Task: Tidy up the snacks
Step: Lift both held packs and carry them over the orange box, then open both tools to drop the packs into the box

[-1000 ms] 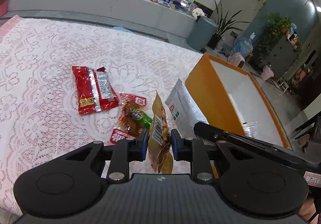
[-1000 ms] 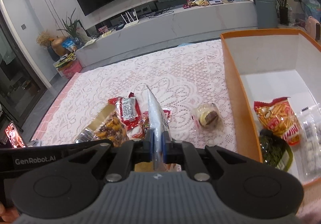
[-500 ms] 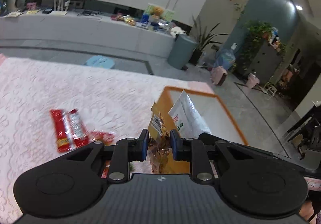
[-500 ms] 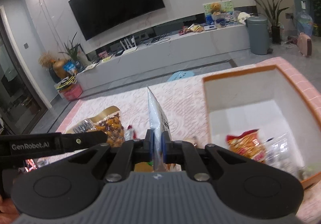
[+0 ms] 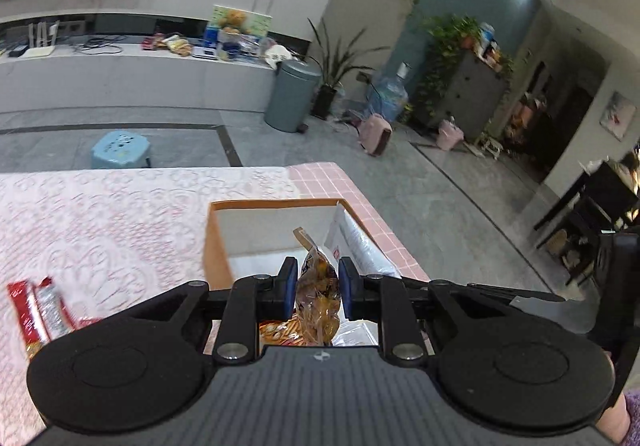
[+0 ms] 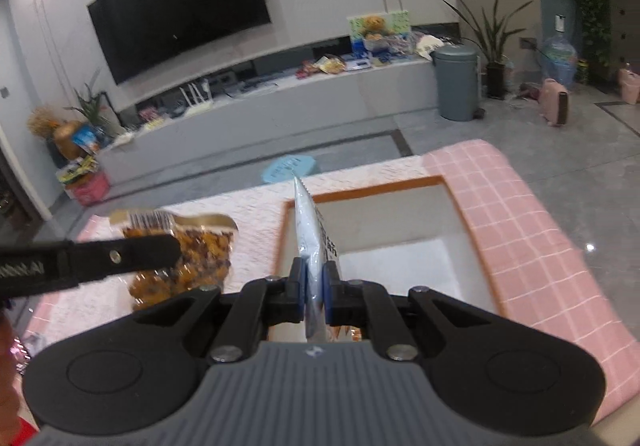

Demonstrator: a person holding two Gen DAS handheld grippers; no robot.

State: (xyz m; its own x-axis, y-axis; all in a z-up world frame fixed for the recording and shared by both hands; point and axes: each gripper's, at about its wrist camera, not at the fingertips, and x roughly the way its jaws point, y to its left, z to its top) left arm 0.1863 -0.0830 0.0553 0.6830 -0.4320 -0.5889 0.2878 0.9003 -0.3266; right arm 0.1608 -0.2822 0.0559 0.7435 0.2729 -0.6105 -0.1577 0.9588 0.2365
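Observation:
My left gripper (image 5: 318,288) is shut on a clear bag of brown-yellow snacks (image 5: 318,286), held up over the near end of the orange box (image 5: 214,246). In the right wrist view that same snack bag (image 6: 188,250) hangs at the left, over the lace cloth beside the box. My right gripper (image 6: 314,288) is shut on a white-and-blue packet (image 6: 310,230) that stands on edge above the orange box (image 6: 360,192). That white packet (image 5: 356,242) shows just right of my left gripper. Orange snack packs (image 5: 280,330) lie in the box bottom.
Red snack packets (image 5: 36,310) lie on the white lace cloth (image 5: 100,226) at the left. A pink checked cloth (image 6: 520,214) covers the table edge right of the box. Beyond the table are a blue stool (image 5: 120,148) and a grey bin (image 5: 292,94).
Both grippers rose and swung right with their packets, from over the loose snacks on the lace cloth to above the orange box. The red packets slid to the left edge of view.

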